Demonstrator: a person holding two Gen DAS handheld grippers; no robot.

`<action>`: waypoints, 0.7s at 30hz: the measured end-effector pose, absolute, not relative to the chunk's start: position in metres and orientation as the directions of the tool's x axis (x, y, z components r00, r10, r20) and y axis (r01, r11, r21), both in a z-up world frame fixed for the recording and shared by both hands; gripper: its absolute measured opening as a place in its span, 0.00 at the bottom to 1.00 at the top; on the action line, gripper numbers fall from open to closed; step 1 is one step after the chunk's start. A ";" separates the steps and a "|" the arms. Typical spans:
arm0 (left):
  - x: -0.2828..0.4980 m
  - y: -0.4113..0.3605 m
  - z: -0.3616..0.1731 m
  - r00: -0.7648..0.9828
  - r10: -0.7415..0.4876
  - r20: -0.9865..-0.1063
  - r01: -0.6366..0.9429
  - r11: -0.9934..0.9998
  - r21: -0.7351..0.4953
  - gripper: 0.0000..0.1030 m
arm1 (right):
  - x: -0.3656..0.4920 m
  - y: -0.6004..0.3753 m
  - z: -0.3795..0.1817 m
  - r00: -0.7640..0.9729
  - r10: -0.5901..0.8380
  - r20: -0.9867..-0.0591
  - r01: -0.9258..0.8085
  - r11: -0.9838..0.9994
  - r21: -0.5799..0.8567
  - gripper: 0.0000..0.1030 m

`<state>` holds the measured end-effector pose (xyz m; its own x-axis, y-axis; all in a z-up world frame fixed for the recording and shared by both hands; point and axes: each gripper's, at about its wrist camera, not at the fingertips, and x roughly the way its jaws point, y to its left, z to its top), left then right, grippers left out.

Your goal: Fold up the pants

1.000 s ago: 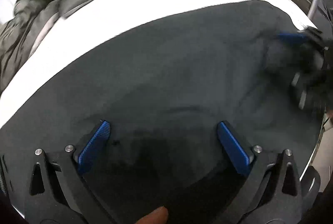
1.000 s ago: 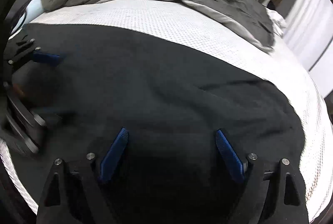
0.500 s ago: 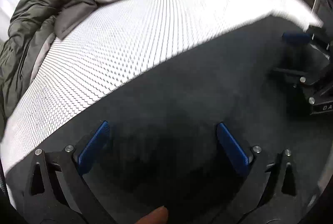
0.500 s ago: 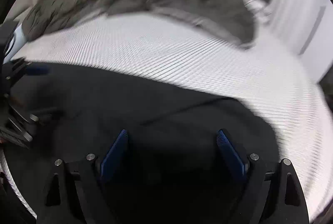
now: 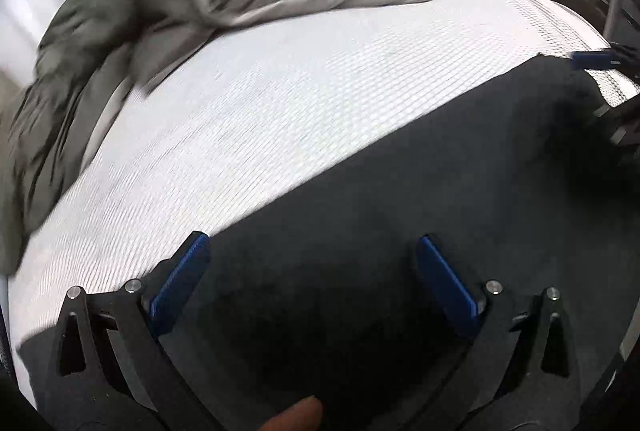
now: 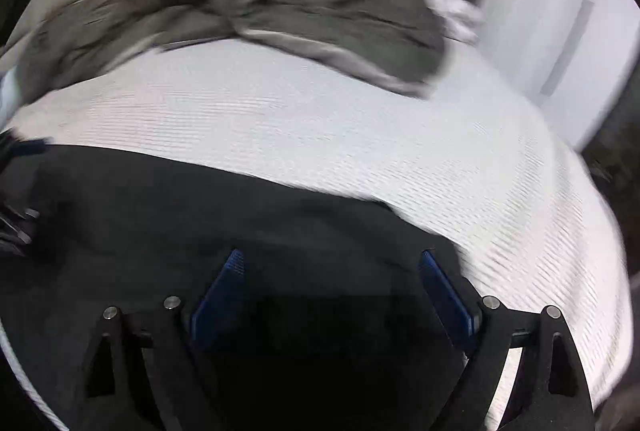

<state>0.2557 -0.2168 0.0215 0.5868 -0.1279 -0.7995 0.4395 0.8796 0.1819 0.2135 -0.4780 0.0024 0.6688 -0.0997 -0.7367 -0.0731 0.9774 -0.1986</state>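
Pants (image 5: 400,199) edge pulled nearer, more textured white bedsheet (image 5: 280,103) exposed | matte black fabric | left gripper (image 5: 312,271), right gripper (image 6: 330,287) both spread

Both low, seemingly facing bed (image 5: 280,103)

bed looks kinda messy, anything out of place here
Only the grey duvet: it lies crumpled in a heap at the far end of the white mattress. The black pants lie flat near the grippers.
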 end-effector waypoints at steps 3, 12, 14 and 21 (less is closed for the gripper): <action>0.278 -0.241 0.004 0.552 -0.094 -0.829 0.452 0.868 0.203 1.00 | 0.253 -0.454 -0.017 0.597 -0.051 -0.801 -0.111 0.983 -0.146 0.88; 0.239 -0.162 0.015 0.558 -0.041 -0.829 0.267 0.955 0.132 0.99 | 0.200 -0.505 -0.011 0.599 -0.258 -0.758 0.048 0.956 -0.288 0.88; 0.204 -0.167 0.030 0.575 -0.157 -0.803 0.316 0.948 0.041 0.99 | 0.159 -0.504 -0.001 0.644 -0.115 -0.757 0.005 0.989 -0.146 0.88; 0.134 -0.212 -0.004 0.534 -0.205 -0.820 0.459 0.885 0.077 1.00 | 0.079 -0.485 -0.036 0.612 0.032 -0.790 -0.151 0.986 -0.076 0.76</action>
<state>0.1342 -0.2124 -0.0037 0.5336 -0.2053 -0.8204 0.4594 0.8849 0.0773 0.0793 -0.4849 -0.0364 0.6120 0.0323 -0.7902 -0.1507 0.9856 -0.0763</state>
